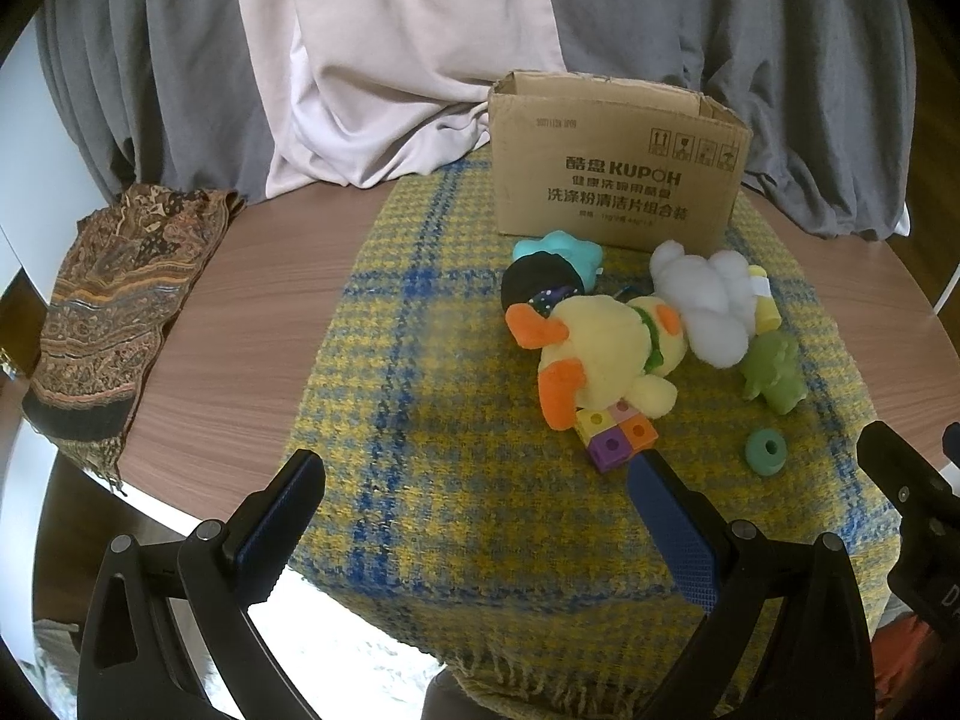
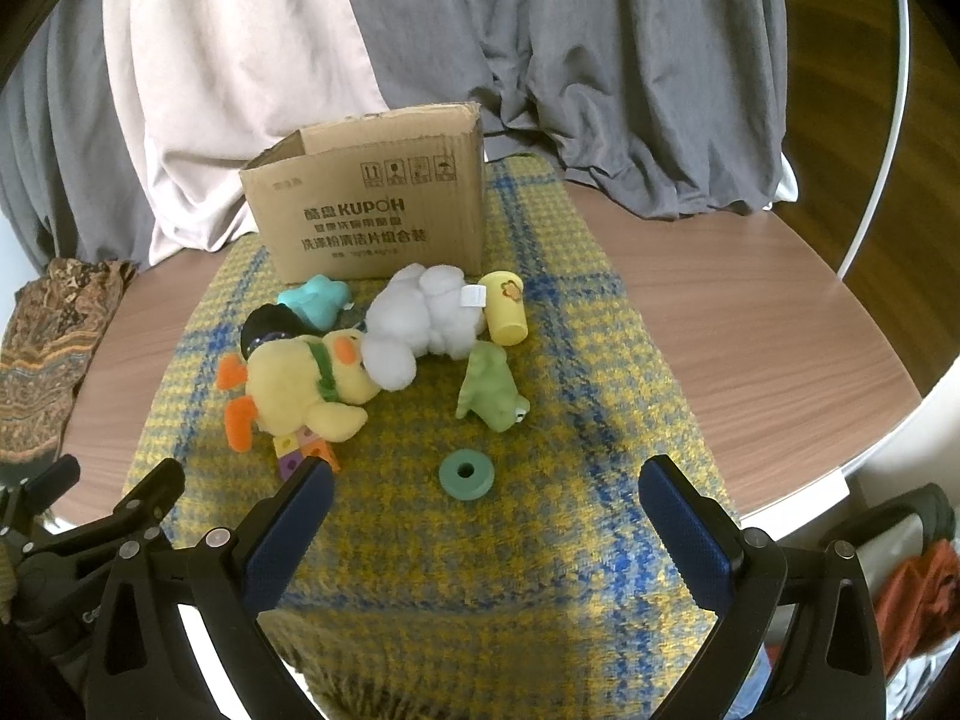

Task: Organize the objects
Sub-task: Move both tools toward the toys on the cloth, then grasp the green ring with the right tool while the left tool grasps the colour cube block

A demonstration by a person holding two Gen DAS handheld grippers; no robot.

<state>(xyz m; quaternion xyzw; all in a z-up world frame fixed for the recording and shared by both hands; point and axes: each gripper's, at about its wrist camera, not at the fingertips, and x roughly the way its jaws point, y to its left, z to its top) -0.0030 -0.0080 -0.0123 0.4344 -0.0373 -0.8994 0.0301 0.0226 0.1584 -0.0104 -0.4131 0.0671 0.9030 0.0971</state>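
A pile of toys lies on a yellow and blue plaid cloth (image 1: 456,516) before an open cardboard box (image 1: 618,162) (image 2: 372,204). It holds a yellow plush duck (image 1: 606,348) (image 2: 306,384), a white plush (image 1: 702,294) (image 2: 426,312), a teal star (image 1: 564,249) (image 2: 315,297), a green frog (image 1: 771,369) (image 2: 489,387), a yellow cup (image 2: 507,306), coloured cubes (image 1: 615,432) (image 2: 303,447) and a teal ring (image 1: 766,449) (image 2: 465,474). My left gripper (image 1: 474,480) stands open over bare cloth, near the cubes. My right gripper (image 2: 486,483) stands open just short of the ring, empty.
A folded patterned scarf (image 1: 114,312) (image 2: 42,348) lies at the left edge of the round wooden table (image 1: 258,324) (image 2: 750,324). Grey and pale curtains (image 1: 390,60) hang behind the box. The right gripper's body (image 1: 912,492) shows at the left wrist view's right edge.
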